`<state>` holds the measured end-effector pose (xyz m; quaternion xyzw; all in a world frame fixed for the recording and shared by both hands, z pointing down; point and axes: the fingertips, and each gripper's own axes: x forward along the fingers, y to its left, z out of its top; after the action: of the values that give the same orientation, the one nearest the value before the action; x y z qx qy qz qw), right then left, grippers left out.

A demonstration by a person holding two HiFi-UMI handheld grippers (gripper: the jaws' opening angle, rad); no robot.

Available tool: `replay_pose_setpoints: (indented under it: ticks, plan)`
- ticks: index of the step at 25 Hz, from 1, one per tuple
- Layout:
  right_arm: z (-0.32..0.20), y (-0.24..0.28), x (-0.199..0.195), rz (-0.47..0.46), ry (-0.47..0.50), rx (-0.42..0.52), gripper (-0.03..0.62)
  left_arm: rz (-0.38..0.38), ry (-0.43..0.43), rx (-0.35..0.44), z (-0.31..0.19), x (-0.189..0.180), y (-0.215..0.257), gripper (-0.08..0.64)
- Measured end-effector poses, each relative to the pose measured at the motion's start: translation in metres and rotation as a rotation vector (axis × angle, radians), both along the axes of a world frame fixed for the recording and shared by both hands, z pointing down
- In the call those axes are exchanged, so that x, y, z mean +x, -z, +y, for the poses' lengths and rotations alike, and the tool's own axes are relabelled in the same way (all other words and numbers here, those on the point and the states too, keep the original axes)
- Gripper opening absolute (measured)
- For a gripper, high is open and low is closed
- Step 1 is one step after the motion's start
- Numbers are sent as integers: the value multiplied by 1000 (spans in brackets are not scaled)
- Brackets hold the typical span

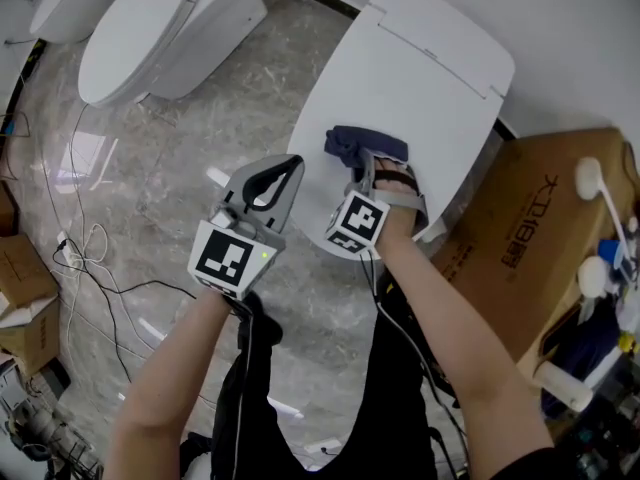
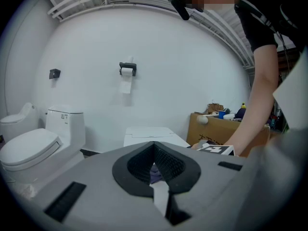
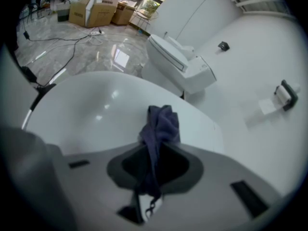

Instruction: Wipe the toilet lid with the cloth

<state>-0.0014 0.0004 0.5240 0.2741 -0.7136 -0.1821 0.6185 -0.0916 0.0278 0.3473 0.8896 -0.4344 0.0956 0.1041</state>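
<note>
Right gripper (image 3: 154,166) – jaws clamped on a bunched dark blue cloth (image 3: 161,123), which is pressed on the white toilet lid (image 1: 425,73) near its front edge. Left gripper (image 1: 287,167) – jaws together, nothing between them, held just off the lid's front edge over the marble floor (image 1: 150,188). A cardboard box (image 1: 530,238) stands beside the lid, and a second toilet (image 1: 140,38) is well apart from it.
</note>
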Motion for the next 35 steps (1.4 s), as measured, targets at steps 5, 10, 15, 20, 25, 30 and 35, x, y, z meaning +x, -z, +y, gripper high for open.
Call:
replay_pose_setpoints:
  ticks: [5, 10, 15, 20, 25, 30, 35]
  plan:
    - [19, -1, -10, 2, 17, -16, 77, 1, -5, -5, -1, 0, 3, 14]
    - [39, -2, -21, -9, 32, -33, 77, 1, -5, -6, -1, 1, 6, 12]
    - [55, -2, -29, -23, 33, -46, 75, -4, -14, 6, 0, 2, 8, 14]
    - [67, -3, -35, -29, 36, -55, 77, -7, -12, 5, 5, 3, 6, 12]
    - [78, -4, -41, -26, 44, -62, 77, 6, -11, -8, 8, 3, 7, 12]
    - [92, -4, -47, -36, 63, -89, 77, -15, -32, 1, 10, 6, 4, 14]
    - [82, 18, -34, -93, 47, -134, 77, -7, -48, -23, 8, 11, 11, 12]
